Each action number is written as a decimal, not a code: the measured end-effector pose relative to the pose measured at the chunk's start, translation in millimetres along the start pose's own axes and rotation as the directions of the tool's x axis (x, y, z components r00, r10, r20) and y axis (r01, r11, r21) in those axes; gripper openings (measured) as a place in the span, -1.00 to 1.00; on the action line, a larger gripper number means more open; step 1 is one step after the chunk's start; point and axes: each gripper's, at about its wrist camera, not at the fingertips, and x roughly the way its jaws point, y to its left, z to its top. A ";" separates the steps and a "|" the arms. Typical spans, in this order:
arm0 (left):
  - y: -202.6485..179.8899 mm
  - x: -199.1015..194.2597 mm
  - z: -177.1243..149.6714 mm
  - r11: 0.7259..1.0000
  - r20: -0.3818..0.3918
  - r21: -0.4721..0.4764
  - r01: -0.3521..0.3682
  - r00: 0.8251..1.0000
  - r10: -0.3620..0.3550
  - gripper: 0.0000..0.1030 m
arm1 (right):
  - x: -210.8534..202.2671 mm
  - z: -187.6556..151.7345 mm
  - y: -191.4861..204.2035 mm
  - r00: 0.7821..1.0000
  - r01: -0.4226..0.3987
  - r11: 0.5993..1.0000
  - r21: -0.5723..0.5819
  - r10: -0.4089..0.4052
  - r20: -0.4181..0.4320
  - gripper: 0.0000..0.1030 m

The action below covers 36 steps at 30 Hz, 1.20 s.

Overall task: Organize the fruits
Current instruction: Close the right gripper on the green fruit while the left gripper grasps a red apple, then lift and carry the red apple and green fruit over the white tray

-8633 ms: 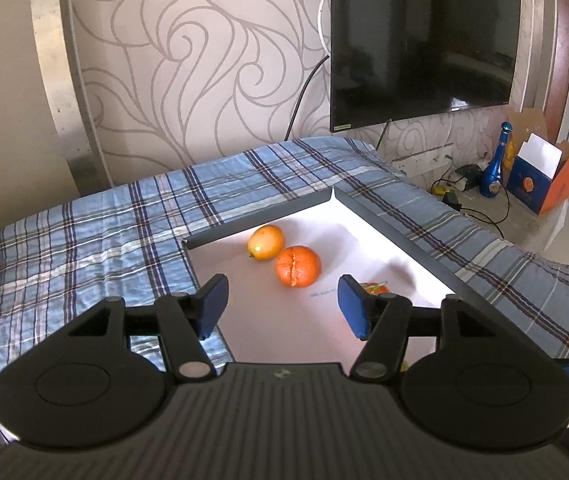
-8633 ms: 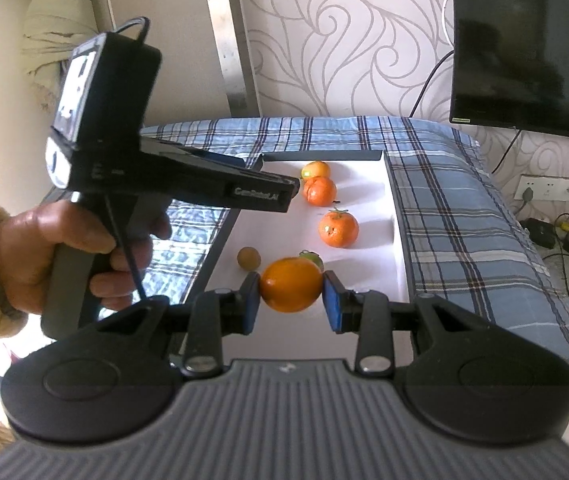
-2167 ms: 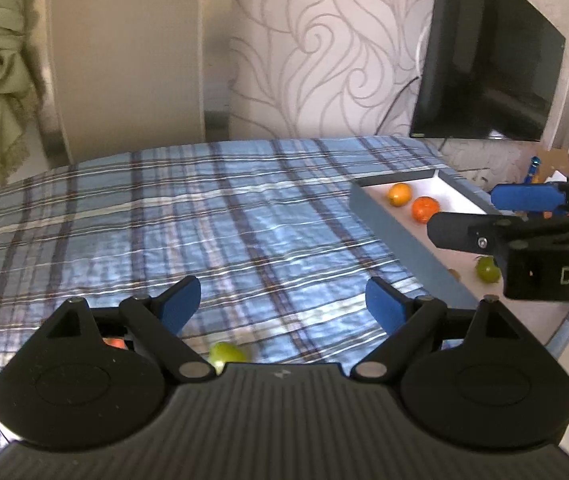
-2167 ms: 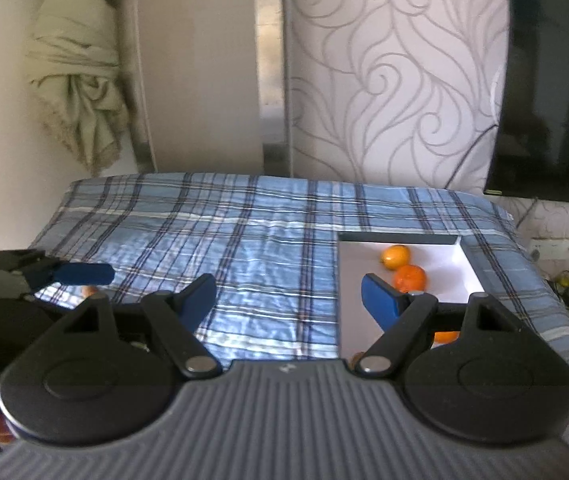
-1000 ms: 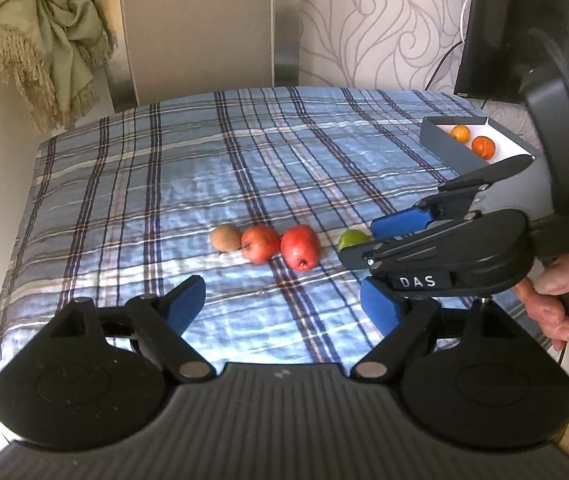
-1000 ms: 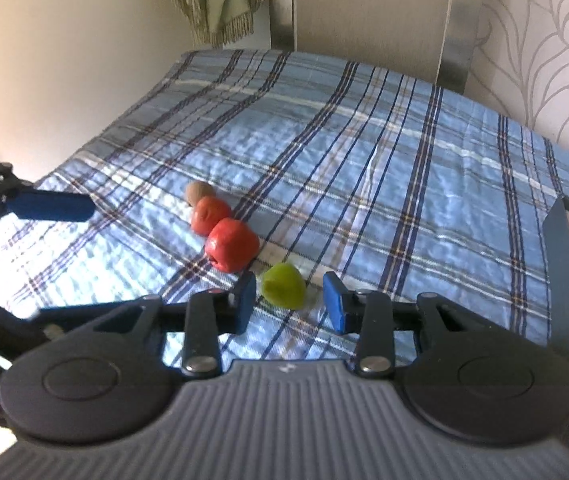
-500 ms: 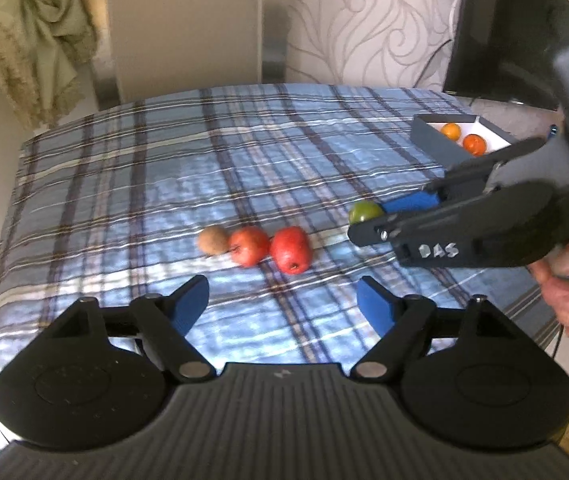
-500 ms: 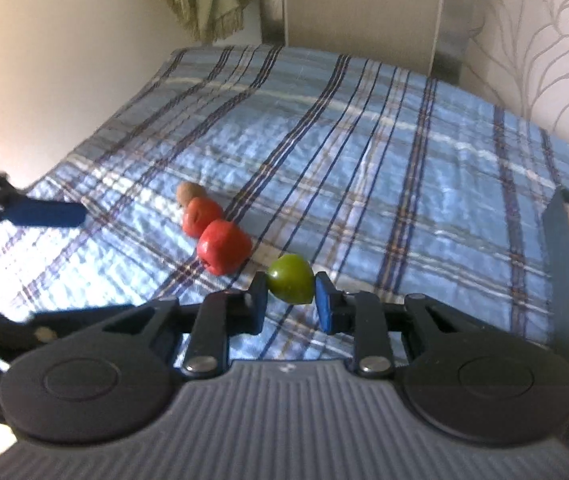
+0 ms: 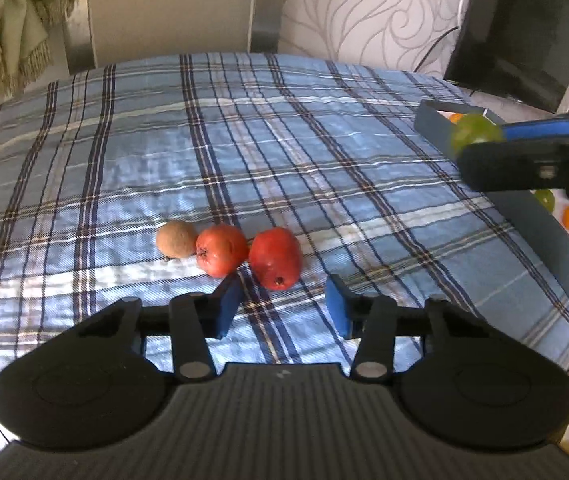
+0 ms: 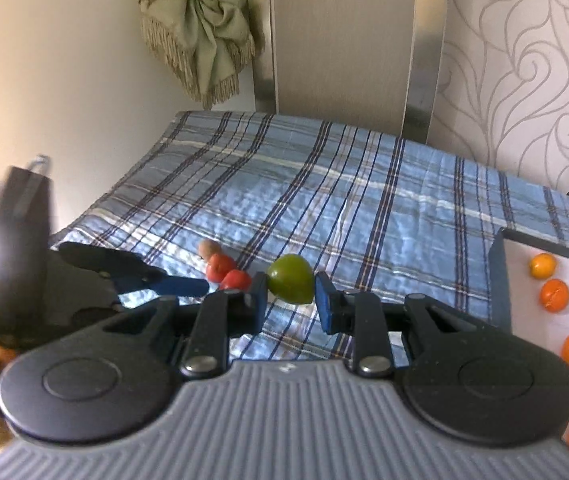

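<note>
Left gripper [image 9: 280,306]: jaws have just been closing, nothing between them yet; the nearer red fruit [image 9: 275,258] lies on the plaid cloth [image 9: 324,168] just ahead of the gap, slightly left of centre. Right gripper [image 10: 289,300] clenched on the green fruit [image 10: 290,278], lifted clear, box [image 10: 500,280] to its right.

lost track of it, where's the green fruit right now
The green fruit is clamped in the right gripper, lifted off the blanket, right of the red fruits.
</note>
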 end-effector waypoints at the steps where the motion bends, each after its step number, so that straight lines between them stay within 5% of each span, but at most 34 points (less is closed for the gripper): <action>1: 0.5 2.6 1.2 1.000 -0.001 -0.001 -0.002 1.000 0.002 0.00 | -2.2 0.1 0.0 1.000 0.006 1.000 -0.001 -0.006 0.004 -0.45; 8: -3.9 12.9 8.5 1.000 0.006 0.023 -0.007 1.000 0.007 -0.06 | -9.4 -0.8 -3.0 1.000 0.026 1.000 0.003 -0.026 0.008 -0.45; 12: -3.1 15.1 10.1 0.999 0.008 0.023 -0.029 1.000 0.029 -0.30 | -12.4 -1.3 -7.2 0.999 0.035 0.999 0.011 -0.035 0.009 -0.45; 36: -58.1 -2.2 40.4 0.993 0.079 0.070 -0.094 0.993 0.088 -0.31 | -31.2 -15.9 -34.9 0.998 -0.006 0.998 0.056 0.003 0.060 -0.45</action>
